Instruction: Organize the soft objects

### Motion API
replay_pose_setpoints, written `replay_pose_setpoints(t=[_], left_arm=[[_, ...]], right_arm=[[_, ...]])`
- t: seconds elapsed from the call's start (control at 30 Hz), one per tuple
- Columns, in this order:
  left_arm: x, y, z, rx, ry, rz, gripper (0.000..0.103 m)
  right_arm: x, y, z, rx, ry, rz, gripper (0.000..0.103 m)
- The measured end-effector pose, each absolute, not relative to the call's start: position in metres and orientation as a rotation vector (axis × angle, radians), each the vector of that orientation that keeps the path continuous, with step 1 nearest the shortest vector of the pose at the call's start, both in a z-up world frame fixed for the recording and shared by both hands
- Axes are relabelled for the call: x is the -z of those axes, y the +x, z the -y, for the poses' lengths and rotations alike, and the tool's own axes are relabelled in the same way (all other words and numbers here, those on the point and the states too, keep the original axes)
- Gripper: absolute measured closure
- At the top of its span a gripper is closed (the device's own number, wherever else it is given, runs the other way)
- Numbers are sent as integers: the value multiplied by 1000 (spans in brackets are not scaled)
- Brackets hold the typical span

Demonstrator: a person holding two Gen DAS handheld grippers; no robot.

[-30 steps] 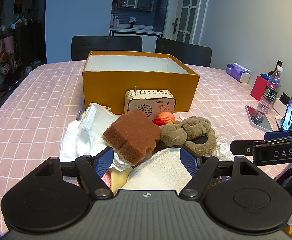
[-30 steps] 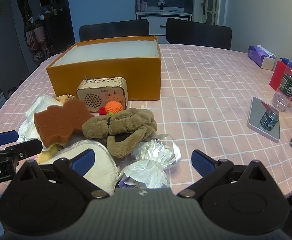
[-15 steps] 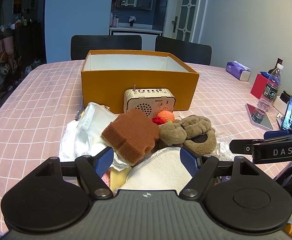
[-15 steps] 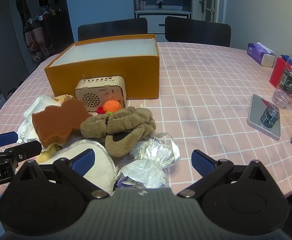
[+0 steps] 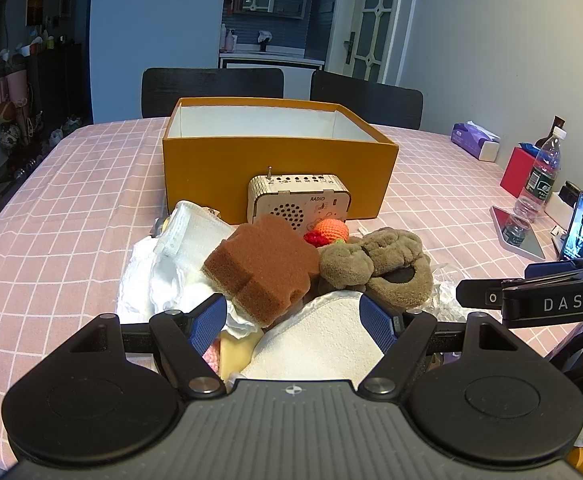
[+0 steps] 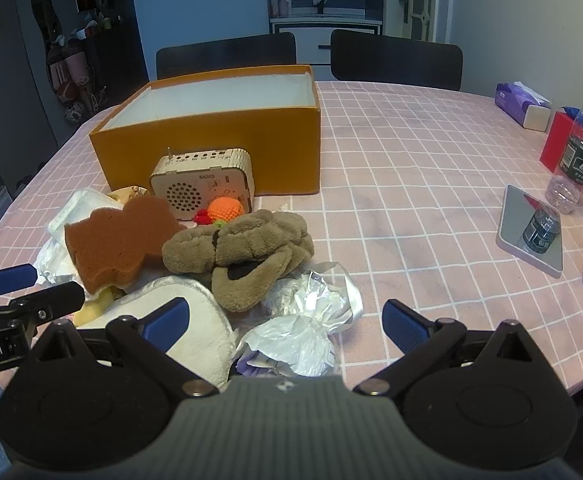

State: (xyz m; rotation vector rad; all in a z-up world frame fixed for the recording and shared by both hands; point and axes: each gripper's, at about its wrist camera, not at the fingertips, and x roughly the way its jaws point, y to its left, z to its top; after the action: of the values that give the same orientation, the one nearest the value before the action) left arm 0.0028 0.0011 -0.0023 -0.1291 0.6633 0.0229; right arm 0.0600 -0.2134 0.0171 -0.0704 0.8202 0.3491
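Note:
A heap of soft things lies before an open orange box [image 5: 275, 164] [image 6: 211, 136]: a brown sponge [image 5: 263, 266] [image 6: 117, 240], brown plush slippers [image 5: 379, 266] [image 6: 243, 252], a white terry pad [image 5: 323, 340] [image 6: 195, 320], white cloth [image 5: 171, 264], an orange knitted ball [image 5: 331, 229] [image 6: 225, 209] and crinkled plastic bags [image 6: 303, 320]. My left gripper [image 5: 293, 322] is open just above the near edge of the heap, over the white pad. Open too, my right gripper [image 6: 285, 322] hovers over the plastic bags.
A wooden radio [image 5: 299, 200] [image 6: 203, 186] stands against the box front. At the right are a water bottle [image 6: 579, 148], a mirror [image 6: 531, 236], a phone [image 5: 581, 232], a red box [image 5: 517, 172] and a tissue pack [image 6: 521, 102]. Two dark chairs [image 5: 211, 88] stand behind the pink checked table [image 6: 411, 184].

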Motion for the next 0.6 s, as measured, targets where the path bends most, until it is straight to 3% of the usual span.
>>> replay_pose_setpoints(t=[0.6], left_arm=[[6, 4, -3, -15, -139, -673, 14]], right_arm=[[-13, 63, 212, -353, -66, -847, 2]])
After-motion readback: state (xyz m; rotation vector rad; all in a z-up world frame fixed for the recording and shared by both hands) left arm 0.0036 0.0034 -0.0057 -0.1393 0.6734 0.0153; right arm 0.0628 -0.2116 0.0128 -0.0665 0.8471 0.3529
